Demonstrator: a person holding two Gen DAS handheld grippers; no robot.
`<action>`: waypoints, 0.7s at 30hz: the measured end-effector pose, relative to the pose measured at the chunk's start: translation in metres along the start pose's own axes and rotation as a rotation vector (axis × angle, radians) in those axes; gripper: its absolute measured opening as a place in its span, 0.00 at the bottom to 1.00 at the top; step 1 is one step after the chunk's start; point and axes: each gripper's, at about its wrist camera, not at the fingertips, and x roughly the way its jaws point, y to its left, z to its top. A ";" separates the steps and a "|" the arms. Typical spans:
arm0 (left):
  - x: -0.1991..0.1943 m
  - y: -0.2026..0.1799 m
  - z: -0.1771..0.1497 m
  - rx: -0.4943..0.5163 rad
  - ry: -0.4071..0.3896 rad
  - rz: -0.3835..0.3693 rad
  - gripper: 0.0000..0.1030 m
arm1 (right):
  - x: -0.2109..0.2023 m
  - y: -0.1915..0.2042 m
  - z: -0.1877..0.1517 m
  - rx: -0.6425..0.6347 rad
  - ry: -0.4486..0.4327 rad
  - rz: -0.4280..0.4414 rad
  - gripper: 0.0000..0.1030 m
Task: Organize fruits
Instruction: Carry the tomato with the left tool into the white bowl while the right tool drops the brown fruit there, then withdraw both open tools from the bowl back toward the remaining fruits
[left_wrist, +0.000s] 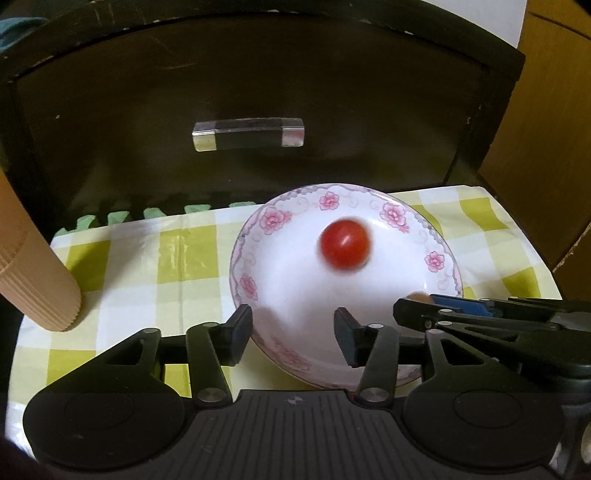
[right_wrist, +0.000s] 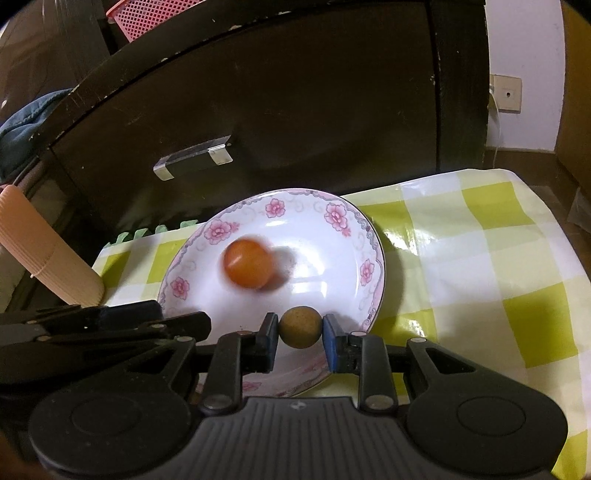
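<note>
A white plate with pink flowers (left_wrist: 258, 258) (right_wrist: 354, 236) lies on the green-and-white checked cloth. A small red tomato (left_wrist: 344, 246) (right_wrist: 248, 263) sits blurred inside it, apart from both grippers. My left gripper (left_wrist: 293, 334) stands open over the plate's near rim, nothing between its fingers. My right gripper (right_wrist: 300, 334) is shut on a small round brownish fruit (right_wrist: 300, 327) held just above the plate's near edge. In the left wrist view the right gripper's fingers (left_wrist: 424, 314) reach in from the right.
A dark cabinet with a clear drawer handle (left_wrist: 248, 134) (right_wrist: 194, 158) stands right behind the table. A ribbed tan stack of paper cups (left_wrist: 33, 273) (right_wrist: 48, 254) lies on its side at the left. The checked cloth (right_wrist: 480, 258) extends to the right of the plate.
</note>
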 end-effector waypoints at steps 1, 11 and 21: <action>0.000 0.001 0.000 -0.005 0.001 0.000 0.59 | 0.000 0.000 0.000 -0.002 -0.001 -0.001 0.25; -0.010 0.002 0.000 -0.005 -0.008 0.006 0.64 | -0.006 0.003 0.000 -0.009 -0.016 -0.004 0.28; -0.034 0.003 -0.005 0.002 -0.016 0.016 0.66 | -0.027 0.013 -0.003 -0.027 -0.027 -0.009 0.29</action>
